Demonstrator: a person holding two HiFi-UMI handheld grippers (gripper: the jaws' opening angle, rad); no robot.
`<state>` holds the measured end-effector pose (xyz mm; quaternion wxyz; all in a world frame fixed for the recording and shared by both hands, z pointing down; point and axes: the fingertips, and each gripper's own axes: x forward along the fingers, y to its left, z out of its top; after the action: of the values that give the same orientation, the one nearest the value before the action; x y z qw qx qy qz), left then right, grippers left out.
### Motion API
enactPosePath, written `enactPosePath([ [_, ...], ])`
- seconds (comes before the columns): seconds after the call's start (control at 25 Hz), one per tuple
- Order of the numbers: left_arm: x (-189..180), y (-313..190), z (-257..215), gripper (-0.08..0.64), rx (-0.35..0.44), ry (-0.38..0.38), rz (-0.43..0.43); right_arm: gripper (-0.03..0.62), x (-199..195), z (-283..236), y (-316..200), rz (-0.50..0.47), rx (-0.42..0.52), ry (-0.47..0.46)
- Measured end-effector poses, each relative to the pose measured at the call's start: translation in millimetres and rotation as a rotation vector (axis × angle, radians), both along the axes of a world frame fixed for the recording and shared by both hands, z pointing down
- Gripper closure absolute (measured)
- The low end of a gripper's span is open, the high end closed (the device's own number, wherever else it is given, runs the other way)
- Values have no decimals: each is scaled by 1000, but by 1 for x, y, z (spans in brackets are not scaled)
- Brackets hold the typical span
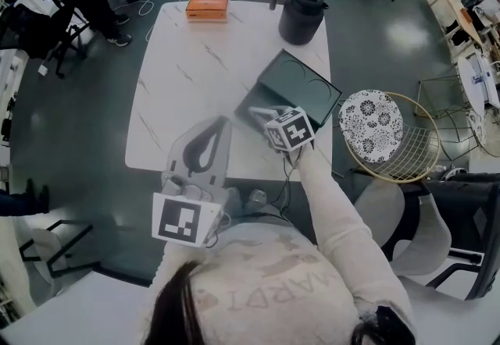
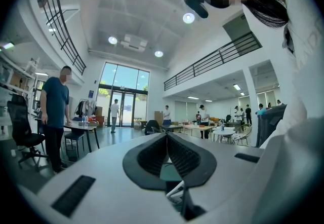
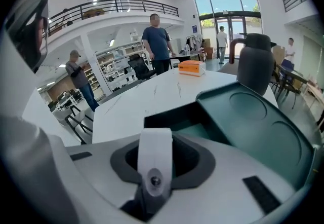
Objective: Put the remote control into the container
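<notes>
The left tool [image 1: 219,126] is at 7 o'clock in the head view, with its tips over the near edge of the white marbled counter [image 1: 195,62]. In its own view the two jaws meet at the tips with nothing between them, and they point out across the room.

An orange box [image 1: 207,7] lies on the counter at the 12 o'clock edge.

At the middle of the head view, the right tool [image 3: 157,143] is stretched out from a pale sleeve. Its jaws are clamped on the remote control [image 3: 154,164], a slim white bar that stands on end between the dark pads. The remote control is not in the container. It is in the tool at the container's 8 o'clock corner, with its far end level with the near rim. I cannot tell whether it touches the rim.

The container [image 1: 301,86] is dark green and sits at 3 o'clock on the counter. It has an open well on its left side and a flat top with two round recesses on its right.

A black jug [image 1: 301,16] stands behind the container at 1 o'clock. A wire basket [image 1: 414,156] stands off the counter at 3 o'clock.
</notes>
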<state>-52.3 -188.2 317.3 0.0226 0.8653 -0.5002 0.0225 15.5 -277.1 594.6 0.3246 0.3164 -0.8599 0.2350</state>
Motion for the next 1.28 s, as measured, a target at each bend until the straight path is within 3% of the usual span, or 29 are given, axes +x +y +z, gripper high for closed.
enactPosePath([
  [0.28, 1, 0, 0, 546, 1, -2, 12, 509, 6, 2, 7, -49, 4, 13],
  [0.6, 3, -2, 0, 546, 0, -6, 24, 509, 21, 17, 17, -109, -14, 94],
  [1.28, 3, -6, 5, 546, -8, -13, 27, 509, 14, 40, 12, -146, -1, 158],
])
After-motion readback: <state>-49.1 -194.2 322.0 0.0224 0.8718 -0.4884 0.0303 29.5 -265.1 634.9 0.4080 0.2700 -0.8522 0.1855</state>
